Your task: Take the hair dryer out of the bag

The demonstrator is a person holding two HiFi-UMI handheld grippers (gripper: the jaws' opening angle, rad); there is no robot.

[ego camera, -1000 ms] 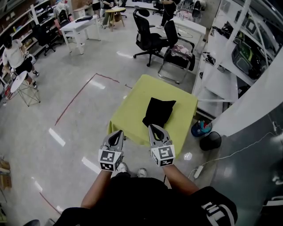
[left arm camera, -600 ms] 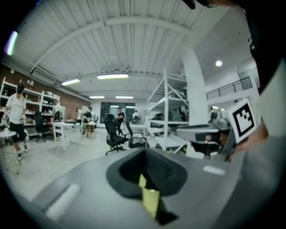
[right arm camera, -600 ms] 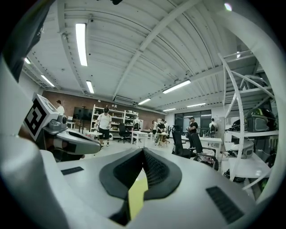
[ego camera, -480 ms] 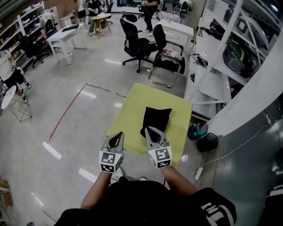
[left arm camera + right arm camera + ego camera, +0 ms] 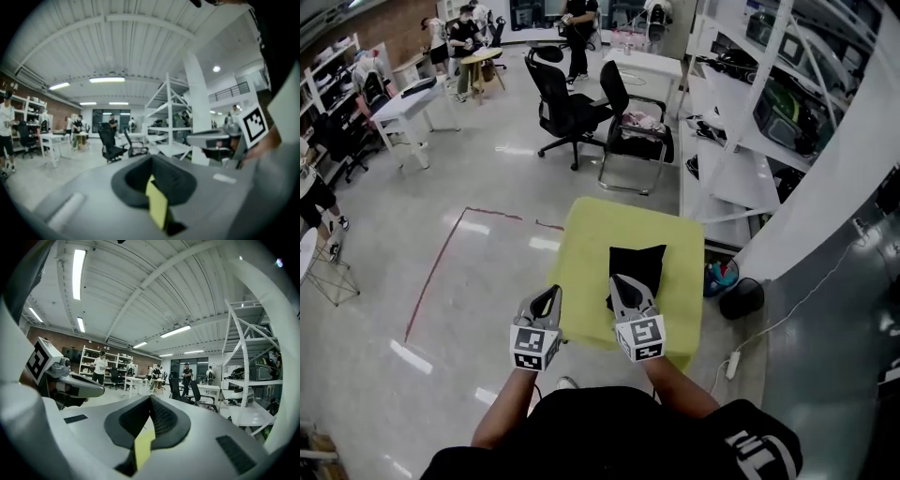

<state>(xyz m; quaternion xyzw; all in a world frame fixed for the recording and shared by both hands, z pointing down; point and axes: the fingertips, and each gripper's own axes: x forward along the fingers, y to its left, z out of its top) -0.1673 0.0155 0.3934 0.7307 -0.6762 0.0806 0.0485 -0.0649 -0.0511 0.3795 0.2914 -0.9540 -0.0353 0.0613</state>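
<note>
A black bag [image 5: 637, 265] lies on a small table with a yellow-green cloth [image 5: 593, 243]; no hair dryer shows. My left gripper [image 5: 548, 294] is shut and empty, hanging over the table's near left edge. My right gripper [image 5: 622, 281] is shut and empty too, its tips over the bag's near end in the head view. In the left gripper view the shut left gripper [image 5: 152, 161] lets a strip of yellow cloth [image 5: 157, 206] show through its jaw window. The right gripper view shows the shut right gripper [image 5: 151, 399] and the same cloth [image 5: 143, 446] below.
Two black office chairs [image 5: 565, 105] stand beyond the table. White shelving [image 5: 741, 141] runs along the right. A dark round bin [image 5: 743, 298] and a small blue container [image 5: 719, 276] sit on the floor right of the table. People stand at desks [image 5: 412, 98] far back.
I have walked closer to the table: it and the bag have slid nearer under both grippers. Both grippers stayed shut and level, side by side.
</note>
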